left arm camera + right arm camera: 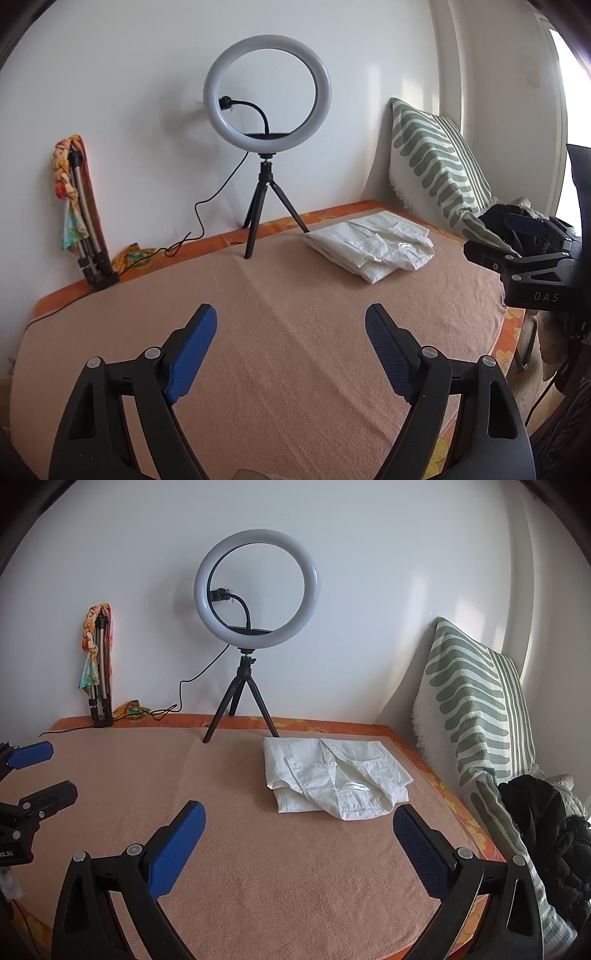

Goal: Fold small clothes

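A folded white garment (371, 246) lies on the peach cloth (295, 350) at the far right of the bed; in the right wrist view the garment (334, 777) lies just ahead. My left gripper (291, 314) is open and empty above the cloth, well short of the garment. My right gripper (299, 812) is open and empty, its fingertips just short of the garment's near edge. The right gripper also shows at the right edge of the left wrist view (524, 254). The left gripper shows at the left edge of the right wrist view (33, 771).
A ring light on a black tripod (266, 110) stands at the back by the wall, its cable trailing left. A folded tripod wrapped in a colourful scarf (79, 206) leans at the far left. A green-striped pillow (476, 709) and dark clothes (543, 834) lie at the right.
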A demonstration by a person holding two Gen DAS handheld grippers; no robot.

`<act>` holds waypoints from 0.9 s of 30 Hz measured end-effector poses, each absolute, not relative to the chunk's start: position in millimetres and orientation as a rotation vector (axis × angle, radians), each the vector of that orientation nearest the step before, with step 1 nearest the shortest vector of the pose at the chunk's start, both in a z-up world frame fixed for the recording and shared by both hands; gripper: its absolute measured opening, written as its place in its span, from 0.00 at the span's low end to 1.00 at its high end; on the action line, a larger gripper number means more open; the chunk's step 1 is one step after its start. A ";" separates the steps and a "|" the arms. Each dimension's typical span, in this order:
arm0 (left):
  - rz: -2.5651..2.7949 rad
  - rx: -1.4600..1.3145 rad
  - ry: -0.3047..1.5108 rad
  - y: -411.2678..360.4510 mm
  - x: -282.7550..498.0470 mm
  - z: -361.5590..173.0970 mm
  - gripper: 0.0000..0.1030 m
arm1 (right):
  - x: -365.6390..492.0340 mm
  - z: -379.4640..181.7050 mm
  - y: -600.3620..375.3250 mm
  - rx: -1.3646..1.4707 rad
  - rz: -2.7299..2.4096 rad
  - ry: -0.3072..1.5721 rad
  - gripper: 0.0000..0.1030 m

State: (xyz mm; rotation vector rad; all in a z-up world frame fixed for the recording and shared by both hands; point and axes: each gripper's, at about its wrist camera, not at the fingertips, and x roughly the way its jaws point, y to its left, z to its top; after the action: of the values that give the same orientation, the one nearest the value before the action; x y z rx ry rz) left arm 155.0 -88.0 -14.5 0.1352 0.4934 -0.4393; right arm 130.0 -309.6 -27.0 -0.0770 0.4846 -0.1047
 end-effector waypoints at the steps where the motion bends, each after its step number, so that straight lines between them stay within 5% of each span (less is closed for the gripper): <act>1: -0.434 0.134 0.499 -87.7 154.8 -15.6 0.81 | 130.3 -27.9 -310.6 -0.074 -0.108 0.483 1.00; 4: -0.405 0.144 0.501 -87.2 152.4 -17.0 0.83 | 132.9 -31.9 -312.6 -0.062 -0.106 0.488 1.00; 8: -0.369 0.174 0.475 -85.5 144.4 -14.4 0.99 | 132.7 -34.9 -308.4 -0.080 -0.107 0.486 1.00; 27: -0.327 0.177 0.448 -68.5 133.1 -7.9 0.99 | 131.5 -33.1 -301.0 -0.071 -0.093 0.469 1.00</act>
State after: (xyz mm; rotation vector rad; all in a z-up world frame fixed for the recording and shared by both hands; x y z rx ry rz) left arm 133.1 -68.5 -7.9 0.1772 0.4481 -0.3271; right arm 131.5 -301.0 -33.1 -0.0714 0.4685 -0.0932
